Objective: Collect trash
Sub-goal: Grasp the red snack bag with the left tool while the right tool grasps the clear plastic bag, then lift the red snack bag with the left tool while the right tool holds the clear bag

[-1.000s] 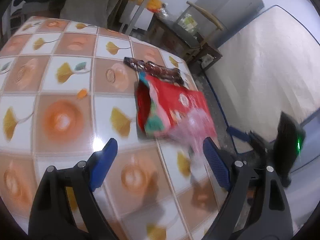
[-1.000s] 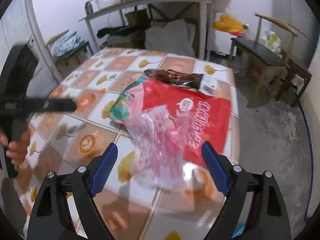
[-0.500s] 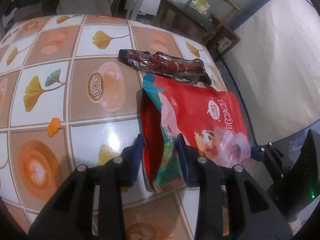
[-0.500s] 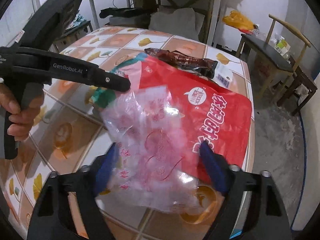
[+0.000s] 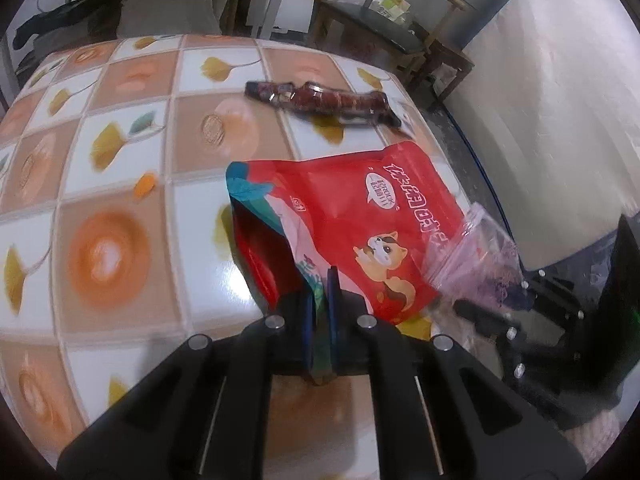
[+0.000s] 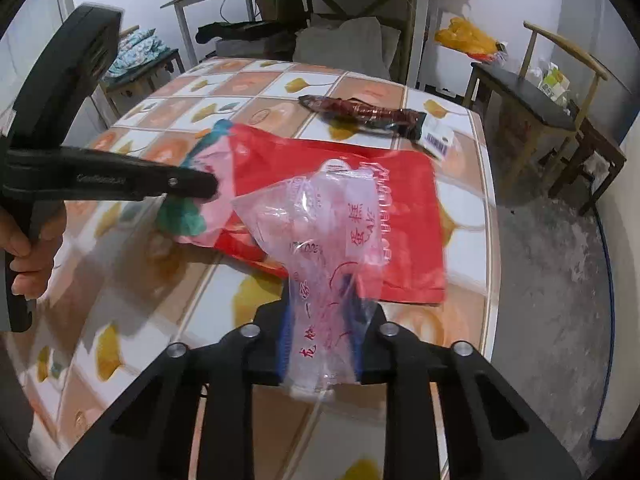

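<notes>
Left tongs [image 5: 320,304]: have just been closing; now clamped on the open, teal-edged end of the red snack bag [image 5: 360,216], at 6 o'clock in the left wrist view.
Right tongs [image 6: 320,320]: have just been closing; now pinching the clear plastic bag [image 6: 320,232] with red print, which stands up between the blue pads [image 6: 285,332].
Red snack bag: lies on the tiled surface [image 5: 112,208] near its right edge, mouth end lifted where the left tongs grip it; the clear plastic bag overlaps its near right corner.
Dark wrapper [image 5: 324,100]: flat on the surface at 12 o'clock from the red bag, apart from it, untouched.
Left tongs in the right wrist view [image 6: 192,186]: reach in from 9 o'clock, tips on the bag's teal end, a hand [image 6: 28,248] on the grip.
Chair [image 6: 540,104]: beside the surface at 2 o'clock.
</notes>
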Motion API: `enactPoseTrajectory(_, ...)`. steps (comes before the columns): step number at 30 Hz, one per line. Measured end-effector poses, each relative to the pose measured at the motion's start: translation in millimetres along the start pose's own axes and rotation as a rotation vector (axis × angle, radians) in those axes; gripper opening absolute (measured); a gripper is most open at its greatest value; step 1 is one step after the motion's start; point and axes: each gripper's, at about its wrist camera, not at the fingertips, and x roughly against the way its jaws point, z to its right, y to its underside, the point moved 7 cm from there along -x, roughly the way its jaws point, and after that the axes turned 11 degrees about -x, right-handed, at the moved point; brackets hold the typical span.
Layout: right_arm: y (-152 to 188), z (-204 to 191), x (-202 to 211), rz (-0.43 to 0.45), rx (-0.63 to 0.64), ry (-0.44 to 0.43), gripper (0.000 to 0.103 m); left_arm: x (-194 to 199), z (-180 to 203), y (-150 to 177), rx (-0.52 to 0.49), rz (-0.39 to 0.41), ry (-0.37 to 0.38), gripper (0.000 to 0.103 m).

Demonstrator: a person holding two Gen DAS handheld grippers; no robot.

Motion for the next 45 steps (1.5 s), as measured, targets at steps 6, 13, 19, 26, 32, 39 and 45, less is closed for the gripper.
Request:
enactPoseTrajectory(6,46,-17,38,0.003,-0.043,-0.056,0.019,50,-3,68,0.099,0.030,0.045,0.004)
enactPoseTrajectory(13,113,-55,71,-0.015,-0.102,-0.144,0.019,100,10,156,0.271,0.093,0.105,0.004)
enactPoseTrajectory(19,149,-76,78,-0.018,-0.134,-0.153,0.019,117,53,207,0.306,0.122,0.180,0.007)
enactPoseTrajectory(26,156,-68,93,0.018,-0.184,-0.129,0.019,138,100,257,0.115,0.044,0.252,0.060)
enactPoseTrajectory(32,164,-56,99,0.030,-0.224,-0.121,0.019,189,93,243,-0.072,0.161,0.196,0.065)
enactPoseTrajectory(39,171,-51,96,0.016,-0.251,-0.133,0.019,130,50,176,-0.103,0.061,0.046,0.065)
enactPoseTrajectory(45,172,-50,94,0.014,-0.249,-0.130,0.019,72,40,166,-0.162,-0.077,-0.017,0.039)
